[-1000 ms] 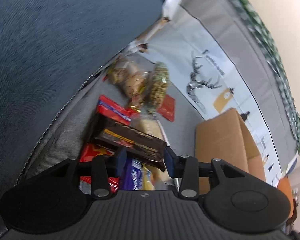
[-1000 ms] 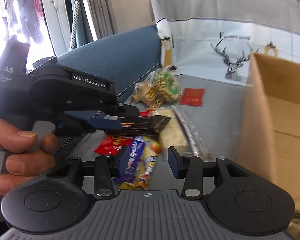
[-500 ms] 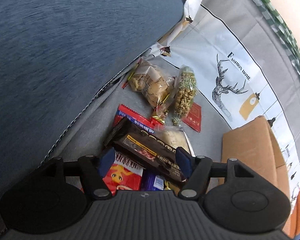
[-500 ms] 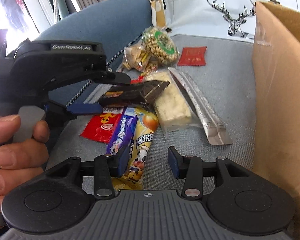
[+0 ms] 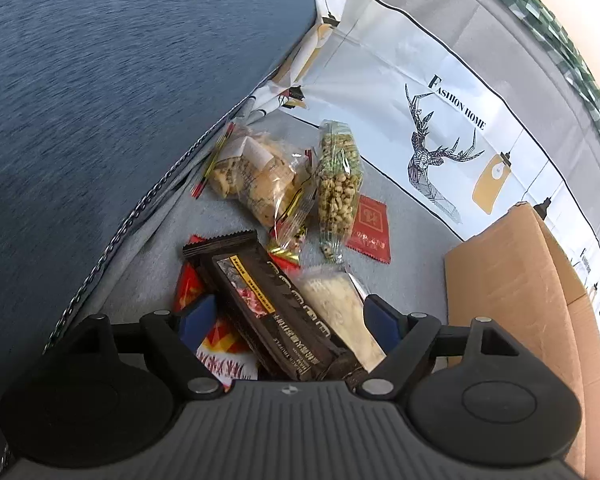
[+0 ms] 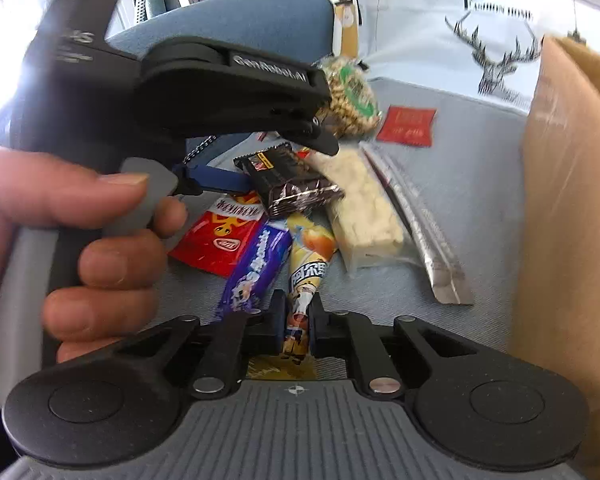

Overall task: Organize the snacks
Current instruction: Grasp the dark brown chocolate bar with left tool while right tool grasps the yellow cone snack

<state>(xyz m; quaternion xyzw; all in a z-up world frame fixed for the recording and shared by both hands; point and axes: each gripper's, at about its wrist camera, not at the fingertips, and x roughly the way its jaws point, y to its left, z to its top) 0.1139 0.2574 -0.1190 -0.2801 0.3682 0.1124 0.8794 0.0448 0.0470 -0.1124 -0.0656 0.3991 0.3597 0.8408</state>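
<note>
Left hand [image 6: 72,240]: wrapped around the grey handle of the left hand-held gripper [image 5: 286,316].
Left hand-held gripper: jaws wide and opening; dark chocolate bar [image 5: 272,304] lying slantwise between the blue pads, neither pad pressing on it.
Dark chocolate bar: resting across a red snack packet [image 6: 220,236] and the white nougat bar [image 6: 364,208].
Red snack packet: flat on the grey sofa seat [image 6: 472,184], partly under the chocolate bar.
Purple wafer bar [image 6: 256,268]: just beside the red packet, touching the yellow packet.
Right hand-held gripper [image 6: 296,328]: jaws closing, narrow, pads pressed on the lower end of the yellow snack packet [image 6: 308,256].
Cookie bag [image 5: 256,176] and peanut bag [image 5: 338,176]: side by side at the back of the seat, near the blue cushion [image 5: 120,80].
Small red sachet [image 6: 408,126]: beside the peanut bag.
Silver strip packet [image 6: 424,232]: alongside the nougat bar, toward the box.
Cardboard box [image 6: 572,208]: far right, standing on the seat.
</note>
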